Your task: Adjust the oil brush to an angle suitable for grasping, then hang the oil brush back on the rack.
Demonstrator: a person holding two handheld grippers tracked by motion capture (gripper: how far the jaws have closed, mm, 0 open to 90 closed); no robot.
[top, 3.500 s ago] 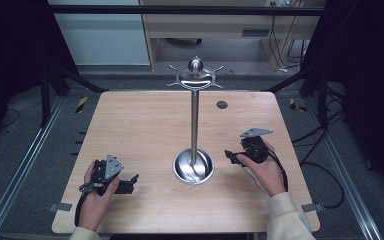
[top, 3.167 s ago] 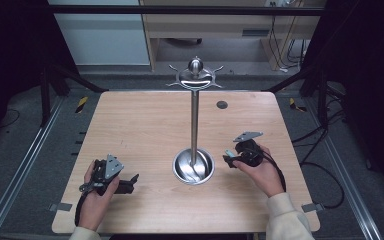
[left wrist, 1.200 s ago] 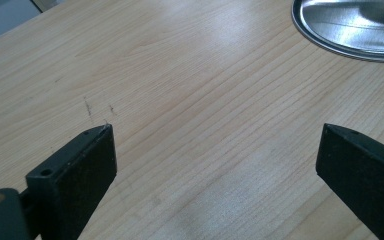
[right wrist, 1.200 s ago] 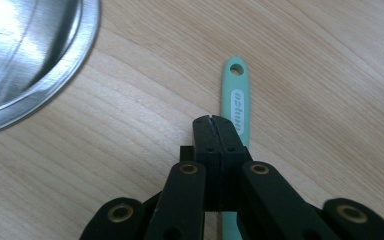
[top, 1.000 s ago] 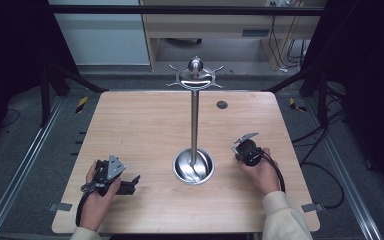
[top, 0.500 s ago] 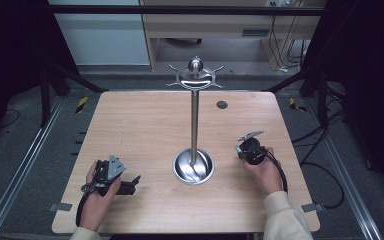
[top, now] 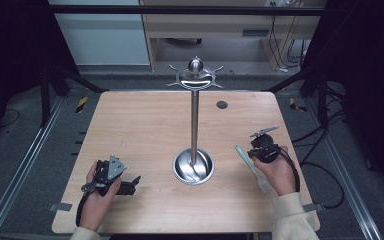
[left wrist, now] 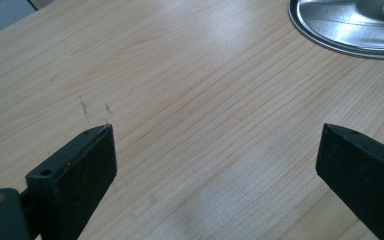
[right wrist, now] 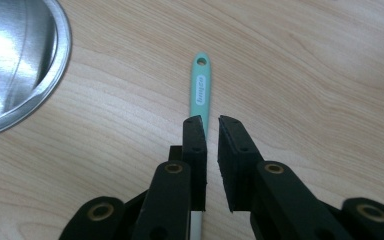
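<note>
Since a moment ago the right gripper (right wrist: 211, 120) has lifted slightly off the table, and a mint-green utensil (top: 252, 167) now lies bare on the wood where the hand had covered it. Its jaws have just been opening and stand a narrow slit apart; from the right gripper view the handle runs under the left jaw and out ahead of the tips, lying on the wood, not pinched. So that gripper is barely open and holds nothing.

The green handle (right wrist: 200, 90) points straight away from the fingertips, its hanging hole at the far end, so its long axis lines up with the jaws. From above, the utensil runs diagonally, the green end toward the steel stand (top: 194, 165) and the pale end back beside the right hand (top: 280, 172).

The left gripper (top: 125, 186) rests on the table (top: 145, 130) well off to the other side, jaws spread wide with only wood between them. The right one is by far nearer, and I reckon any regrasp would come from it, dropping straight down over the handle.
</note>
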